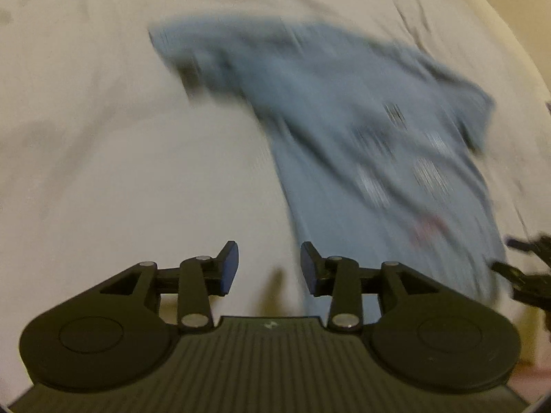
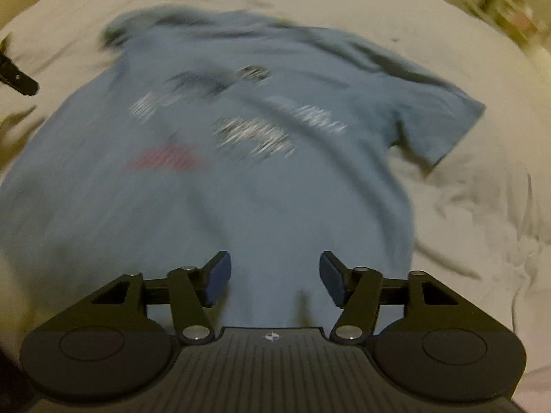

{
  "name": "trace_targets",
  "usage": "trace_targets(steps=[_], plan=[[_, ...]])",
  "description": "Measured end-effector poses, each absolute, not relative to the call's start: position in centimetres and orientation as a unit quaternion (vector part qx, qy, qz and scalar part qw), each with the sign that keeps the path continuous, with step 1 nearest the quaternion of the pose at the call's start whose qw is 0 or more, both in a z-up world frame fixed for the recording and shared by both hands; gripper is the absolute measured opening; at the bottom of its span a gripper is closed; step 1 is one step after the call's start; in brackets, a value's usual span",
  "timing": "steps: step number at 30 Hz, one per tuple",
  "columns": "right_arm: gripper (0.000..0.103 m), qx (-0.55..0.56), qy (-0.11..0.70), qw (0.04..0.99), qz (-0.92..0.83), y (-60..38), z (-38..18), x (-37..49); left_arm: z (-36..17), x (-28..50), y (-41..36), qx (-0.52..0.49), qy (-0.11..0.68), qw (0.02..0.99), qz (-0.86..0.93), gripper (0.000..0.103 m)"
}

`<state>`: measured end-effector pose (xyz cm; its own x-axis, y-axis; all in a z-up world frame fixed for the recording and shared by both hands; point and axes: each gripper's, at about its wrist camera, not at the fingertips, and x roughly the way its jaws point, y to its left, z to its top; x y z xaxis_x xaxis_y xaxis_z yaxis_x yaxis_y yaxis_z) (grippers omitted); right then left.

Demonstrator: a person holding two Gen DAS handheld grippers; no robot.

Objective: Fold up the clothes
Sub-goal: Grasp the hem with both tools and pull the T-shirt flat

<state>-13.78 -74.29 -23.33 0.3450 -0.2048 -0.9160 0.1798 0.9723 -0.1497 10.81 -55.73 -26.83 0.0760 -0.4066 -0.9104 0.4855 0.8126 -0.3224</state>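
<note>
- A blue T-shirt [image 2: 241, 179] lies spread on a pale sheet [image 2: 482, 206], front up, with a blurred white and red print across the chest.
- Its collar end points away from the right gripper [image 2: 274, 278], and its hem end lies closest, running under that tool's fingers.
- One short sleeve [image 2: 444, 127] sticks out to the right with a clean straight cuff edge; the sheet bunches in wrinkles just beside it.
- In the left wrist view the T-shirt [image 1: 344, 130] stretches diagonally from upper left to lower right, its other sleeve reaching to the upper left.
- Its long side edge runs down toward the left gripper [image 1: 269, 266], ending near the right-hand finger.
- Bare sheet [image 1: 120, 155] fills the whole left side there, wide and smooth.
- More bare sheet shows past the sleeve in the right wrist view, though it is rumpled.
- Both pictures are smeared, so fine folds along the hem cannot be made out.
- The left gripper hangs over bare sheet just beside the shirt's side edge, fingers spread apart and holding nothing.
- The right gripper hangs over the hem area, fingers also spread wide with cloth showing between them, gripping nothing.
- Each tool appears at the edge of the other's view, well apart.
</note>
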Motion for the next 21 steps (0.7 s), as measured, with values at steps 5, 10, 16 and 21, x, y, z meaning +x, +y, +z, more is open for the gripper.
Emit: trace_targets(steps=[5, 10, 16, 21], plan=[[0.065, 0.022, 0.580, 0.802, -0.142, -74.2, -24.3, -18.2, -29.0, 3.3, -54.3, 0.001, 0.647, 0.699, -0.304, 0.039], [0.065, 0.112, 0.566, 0.781, -0.239, -80.3, -25.3, -21.7, -31.2, 1.0, -54.5, 0.015, 0.656, 0.686, -0.314, 0.039], [0.060, 0.222, 0.531, 0.759, -0.304, -85.4, -27.1, -25.6, -32.2, 1.1, -54.2, 0.028, 0.648, 0.678, -0.346, 0.026], [0.017, 0.265, 0.529, 0.754, -0.284, -86.7, -29.1, -26.1, -32.7, 1.6, -53.3, 0.010, 0.647, 0.675, -0.355, 0.000]])
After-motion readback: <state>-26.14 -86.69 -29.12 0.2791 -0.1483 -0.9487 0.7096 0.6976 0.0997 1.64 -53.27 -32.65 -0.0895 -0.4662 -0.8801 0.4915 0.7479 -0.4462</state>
